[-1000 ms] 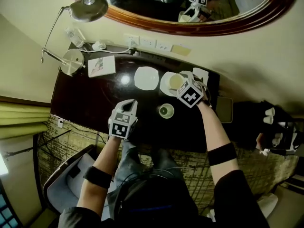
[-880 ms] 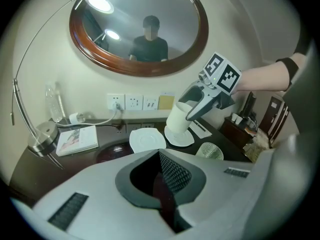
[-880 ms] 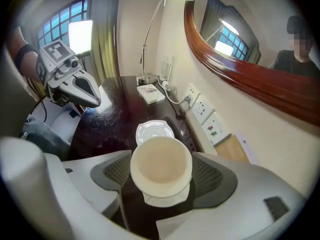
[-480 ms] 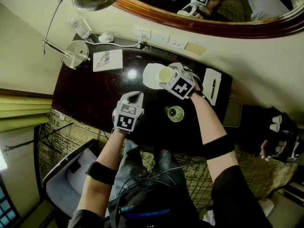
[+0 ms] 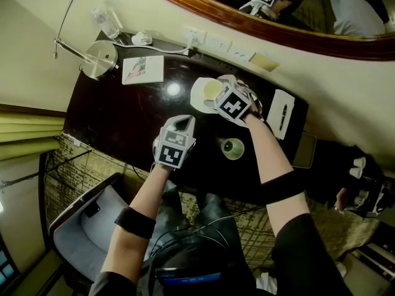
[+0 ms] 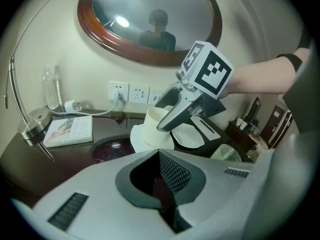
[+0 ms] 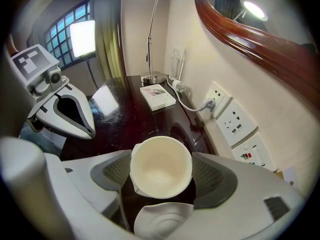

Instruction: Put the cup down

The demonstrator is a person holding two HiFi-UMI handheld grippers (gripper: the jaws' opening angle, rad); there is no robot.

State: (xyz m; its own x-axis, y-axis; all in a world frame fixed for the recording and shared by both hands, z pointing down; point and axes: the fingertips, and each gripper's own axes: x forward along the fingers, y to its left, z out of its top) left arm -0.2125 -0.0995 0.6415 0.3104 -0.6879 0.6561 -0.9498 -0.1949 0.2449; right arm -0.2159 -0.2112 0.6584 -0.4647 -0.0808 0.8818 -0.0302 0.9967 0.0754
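Observation:
My right gripper (image 7: pixel 161 168) is shut on a cream cup (image 7: pixel 161 165), with a pad on each side of its wall. The cup (image 5: pixel 212 90) hangs upright over the left of two white saucers (image 6: pixel 141 140), at or just above it; I cannot tell whether they touch. The other saucer (image 6: pixel 189 135) lies bare just to its right. My left gripper (image 5: pixel 183 124) hovers over the dark desk (image 5: pixel 117 122) nearer the front, to the left of the cup. Its jaws (image 6: pixel 162 166) are shut and hold nothing.
A green glass (image 5: pixel 232 148) stands near the desk's front, right of my left gripper. At the back left are a lamp base (image 5: pixel 99 57), a booklet (image 5: pixel 143 69) and a water bottle (image 5: pixel 106 22). A notepad with a pen (image 5: pixel 281 119) lies at the right. Wall sockets (image 5: pixel 216 42) and a mirror are behind.
My right gripper has carried the cup leftward, from over the right saucer to over the left one, and lower. My left gripper has sunk a little.

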